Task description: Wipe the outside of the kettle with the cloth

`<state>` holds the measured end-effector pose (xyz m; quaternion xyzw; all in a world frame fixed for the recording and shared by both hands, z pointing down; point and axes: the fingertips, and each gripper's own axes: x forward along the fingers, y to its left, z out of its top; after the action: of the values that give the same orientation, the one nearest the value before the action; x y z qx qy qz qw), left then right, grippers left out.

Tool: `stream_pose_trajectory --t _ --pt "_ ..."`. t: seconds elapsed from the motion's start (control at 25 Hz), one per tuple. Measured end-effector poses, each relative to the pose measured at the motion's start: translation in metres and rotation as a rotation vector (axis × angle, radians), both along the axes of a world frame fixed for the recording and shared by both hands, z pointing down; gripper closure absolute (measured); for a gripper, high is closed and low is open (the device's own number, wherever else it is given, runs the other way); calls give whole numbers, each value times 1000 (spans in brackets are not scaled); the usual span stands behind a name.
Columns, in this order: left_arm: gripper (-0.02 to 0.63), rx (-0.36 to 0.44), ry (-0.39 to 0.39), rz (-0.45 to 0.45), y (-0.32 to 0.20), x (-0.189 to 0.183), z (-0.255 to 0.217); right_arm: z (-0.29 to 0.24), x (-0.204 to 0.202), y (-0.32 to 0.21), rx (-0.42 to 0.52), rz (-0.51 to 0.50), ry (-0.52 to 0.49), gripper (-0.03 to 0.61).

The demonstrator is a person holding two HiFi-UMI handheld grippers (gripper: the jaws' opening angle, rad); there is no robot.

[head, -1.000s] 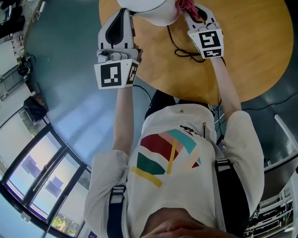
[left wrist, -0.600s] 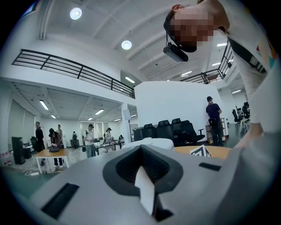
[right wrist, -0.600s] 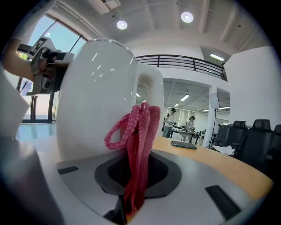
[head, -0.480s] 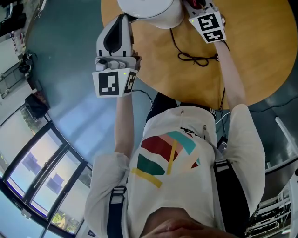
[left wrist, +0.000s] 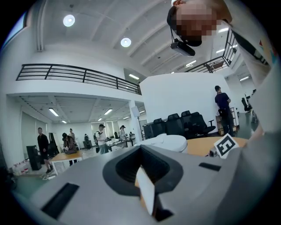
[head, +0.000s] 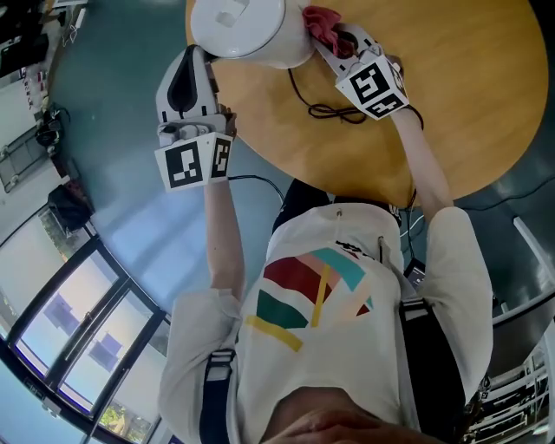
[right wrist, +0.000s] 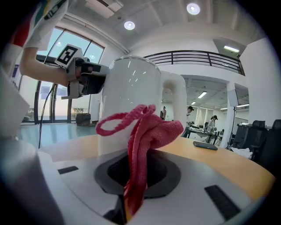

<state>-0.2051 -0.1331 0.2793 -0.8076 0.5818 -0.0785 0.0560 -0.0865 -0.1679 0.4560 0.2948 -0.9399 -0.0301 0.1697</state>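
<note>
You had your right gripper (head: 334,39) clamped on the red cloth (head: 323,22), bunched beside the kettle (head: 238,30) on the table (head: 468,104), ready for wiping. Your left gripper (head: 189,62), jaws together and empty, hovered opposite, probably to steady it.

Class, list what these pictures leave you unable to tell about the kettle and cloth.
Far side of the kettle: head view, cut off by the top edge.
Base of the kettle: right gripper view, partly hidden behind the cloth and the right gripper.
Whether the cloth touches the kettle: neither view settles it.
</note>
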Motion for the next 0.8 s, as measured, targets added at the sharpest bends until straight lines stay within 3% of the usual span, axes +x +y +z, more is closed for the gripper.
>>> stream_pose_trajectory --t 0.2,0.44,0.8 --pt "571 2 -44 -18 5 -1 1 -39 13 -18 82 89 -106 540" --pt "571 41 -51 15 15 8 -7 -118 7 -33 231 29 -202 540" --pt "571 -14 2 55 11 9 7 -113 0 -44 226 -4 -229 540"
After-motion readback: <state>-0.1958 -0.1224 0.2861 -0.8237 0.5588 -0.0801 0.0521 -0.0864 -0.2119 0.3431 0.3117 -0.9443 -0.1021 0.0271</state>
